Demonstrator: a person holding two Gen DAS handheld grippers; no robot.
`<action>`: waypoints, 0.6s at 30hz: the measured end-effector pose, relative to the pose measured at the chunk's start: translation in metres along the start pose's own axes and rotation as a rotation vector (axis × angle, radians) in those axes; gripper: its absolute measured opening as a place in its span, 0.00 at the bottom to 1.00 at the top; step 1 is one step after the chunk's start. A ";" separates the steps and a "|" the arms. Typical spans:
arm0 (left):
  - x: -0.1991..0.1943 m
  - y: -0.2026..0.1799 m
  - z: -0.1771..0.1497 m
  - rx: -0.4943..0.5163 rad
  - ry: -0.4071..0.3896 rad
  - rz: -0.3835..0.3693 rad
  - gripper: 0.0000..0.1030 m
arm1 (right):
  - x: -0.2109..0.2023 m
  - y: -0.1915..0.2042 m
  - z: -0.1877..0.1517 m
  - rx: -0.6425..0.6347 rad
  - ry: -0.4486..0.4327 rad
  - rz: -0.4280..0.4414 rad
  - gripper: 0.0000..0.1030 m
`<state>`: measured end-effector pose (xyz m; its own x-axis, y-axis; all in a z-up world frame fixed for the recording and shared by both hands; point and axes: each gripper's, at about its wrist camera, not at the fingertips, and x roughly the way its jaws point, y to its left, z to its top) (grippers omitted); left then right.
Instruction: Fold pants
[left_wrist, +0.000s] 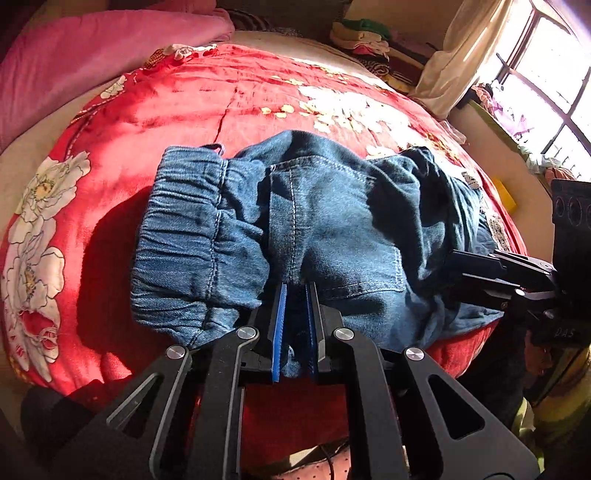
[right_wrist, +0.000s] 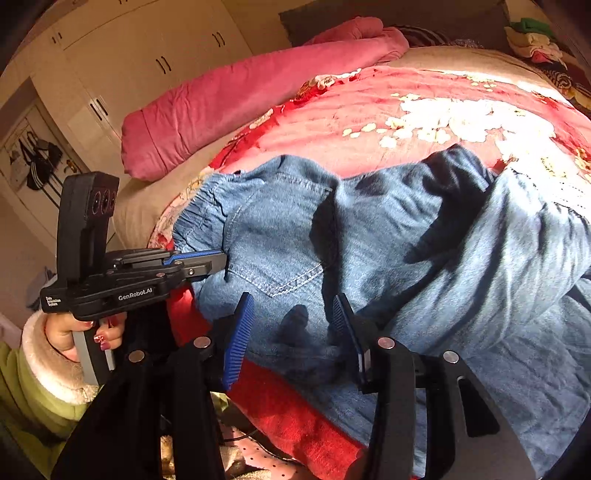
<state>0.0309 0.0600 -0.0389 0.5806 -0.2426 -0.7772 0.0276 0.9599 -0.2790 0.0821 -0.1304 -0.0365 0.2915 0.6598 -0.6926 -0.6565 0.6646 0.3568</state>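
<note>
Denim first: in the left wrist view we see the pants (left_wrist: 303, 229) lying on the red floral quilt (left_wrist: 177, 110) of the bed, elastic waistband (left_wrist: 192, 236) to the left, back pocket (left_wrist: 332, 236) in the middle, legs trailing off right toward the window. Long axis runs left-right across our view. The left gripper (left_wrist: 295, 291) has its jaws narrow, pinched on a fold of denim at the near edge just under the pocket; blue pads (left_wrist: 279, 332) press the cloth from both sides. The right gripper (left_wrist: 480, 266) comes in from the right edge, its tip at or over the leg section; from here we cannot tell whether its jaws are apart or closed.

Right wrist view fills that in. The right gripper (right_wrist: 293, 328) has jaws wide, nothing between them, hovering just above the denim near the bed's near edge, past the pocket (right_wrist: 280, 236) toward the legs. Pants (right_wrist: 443, 258) spread from the waistband at left to a bunched leg mass at right, one leg lying partly over the other. The left gripper (right_wrist: 207, 264) shows side-on at the left, its tip at the waist-end edge, held by a hand (right_wrist: 85, 332) in a green sleeve.

We judge the next move turns on this: the right jaws already straddle the near edge, legs lie to their right, so the right arm is nearer the leg end and the left holds the waist end.
</note>
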 end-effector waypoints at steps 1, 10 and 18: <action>-0.004 -0.004 0.002 0.005 -0.009 0.001 0.04 | -0.007 -0.003 0.003 0.007 -0.014 -0.008 0.47; -0.017 -0.042 0.030 0.074 -0.063 0.005 0.34 | -0.056 -0.044 0.020 0.057 -0.105 -0.115 0.55; -0.007 -0.074 0.052 0.109 -0.080 -0.001 0.44 | -0.089 -0.078 0.035 0.069 -0.161 -0.208 0.68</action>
<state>0.0668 -0.0023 0.0167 0.6432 -0.2362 -0.7284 0.1139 0.9702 -0.2140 0.1314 -0.2282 0.0191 0.5253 0.5505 -0.6488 -0.5241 0.8100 0.2630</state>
